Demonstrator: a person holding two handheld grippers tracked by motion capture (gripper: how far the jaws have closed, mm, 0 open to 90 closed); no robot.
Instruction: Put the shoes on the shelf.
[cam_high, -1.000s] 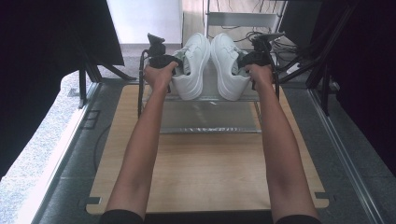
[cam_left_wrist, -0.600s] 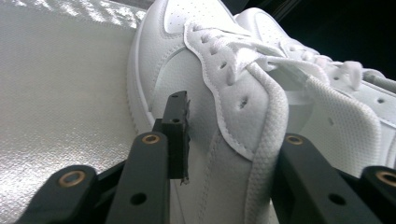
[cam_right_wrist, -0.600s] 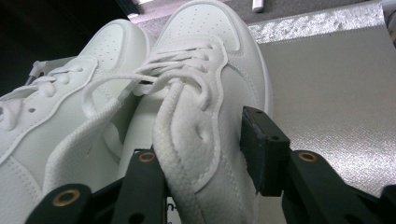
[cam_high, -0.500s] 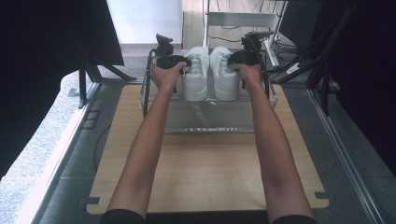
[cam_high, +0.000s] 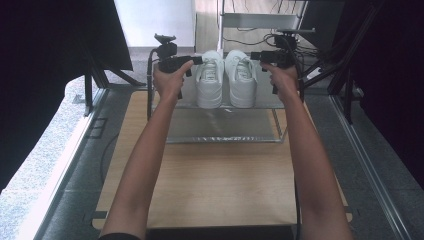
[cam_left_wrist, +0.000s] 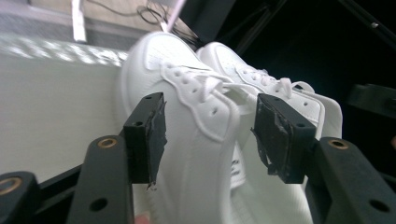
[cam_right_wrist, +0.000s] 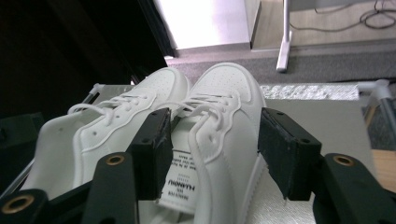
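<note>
- Two white sneakers, the left shoe (cam_high: 209, 82) and the right shoe (cam_high: 241, 80), stand side by side and touching on the top shelf (cam_high: 265, 100) of a metal rack, toes pointing away from the person, long axes running front to back.
- Left gripper (cam_high: 196, 60) sits just beside the left shoe's outer flank; its jaws have just been opening and stand released, the shoe between them unpressed.
- Right gripper (cam_high: 256, 55) mirrors it beside the right shoe, jaws likewise just opened, pads clear.
- Both forearms stretch straight forward, hands raised at shelf height.
- Smooth leather-like uppers, perforated toes, white laces; textured metal shelf; wooden worktop (cam_high: 210, 190) below.
</note>
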